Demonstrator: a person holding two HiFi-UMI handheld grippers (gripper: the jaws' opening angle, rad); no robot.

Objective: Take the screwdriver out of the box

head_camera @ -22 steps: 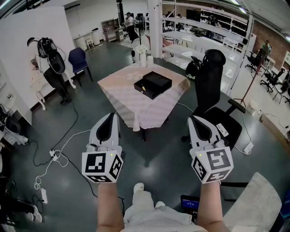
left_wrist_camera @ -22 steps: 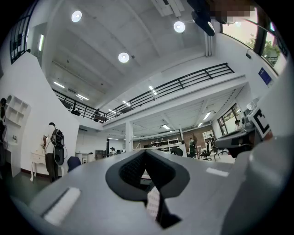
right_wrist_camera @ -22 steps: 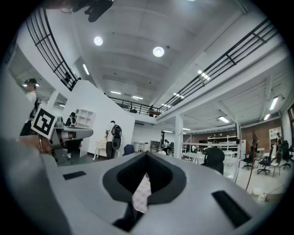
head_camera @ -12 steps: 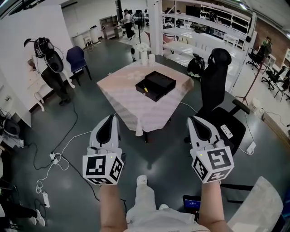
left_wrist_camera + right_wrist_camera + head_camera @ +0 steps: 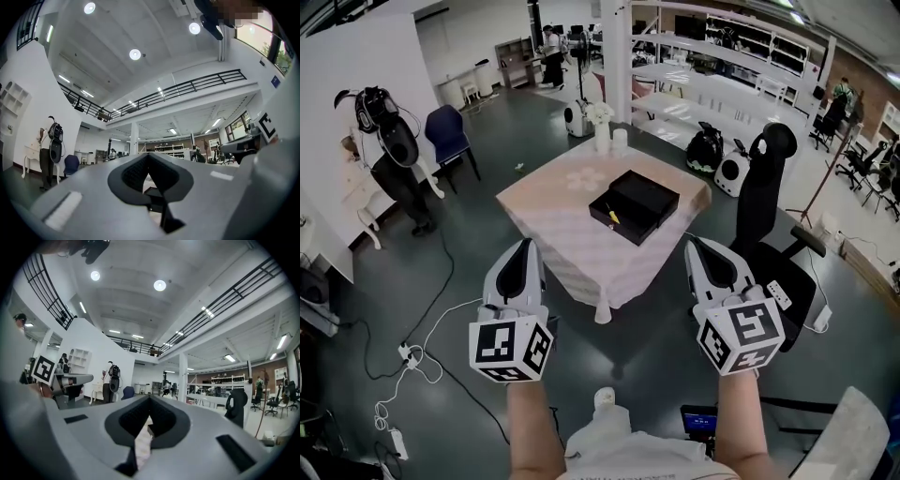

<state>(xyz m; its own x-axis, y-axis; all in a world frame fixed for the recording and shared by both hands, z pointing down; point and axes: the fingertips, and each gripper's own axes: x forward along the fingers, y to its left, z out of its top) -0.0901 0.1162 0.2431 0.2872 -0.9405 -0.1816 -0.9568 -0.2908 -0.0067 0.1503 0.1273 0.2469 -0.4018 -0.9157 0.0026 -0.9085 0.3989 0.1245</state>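
Left gripper (image 5: pixel 524 249) and right gripper (image 5: pixel 703 249) are clenched empty, well off the surface (image 5: pixel 567 246); screwdriver (image 5: pixel 613 217) lies in the box (image 5: pixel 642 202) near its right corner.

screwdriver (image 5: pixel 614 217) only a tiny yellow speck in box (image 5: pixel 649 194), forearms (image 5: pixel 532 429) cut off below

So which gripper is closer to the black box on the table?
The right. The right gripper is held short of the black box, slightly to its right; the left gripper is farther off, short of it and well left. Neither touches it.
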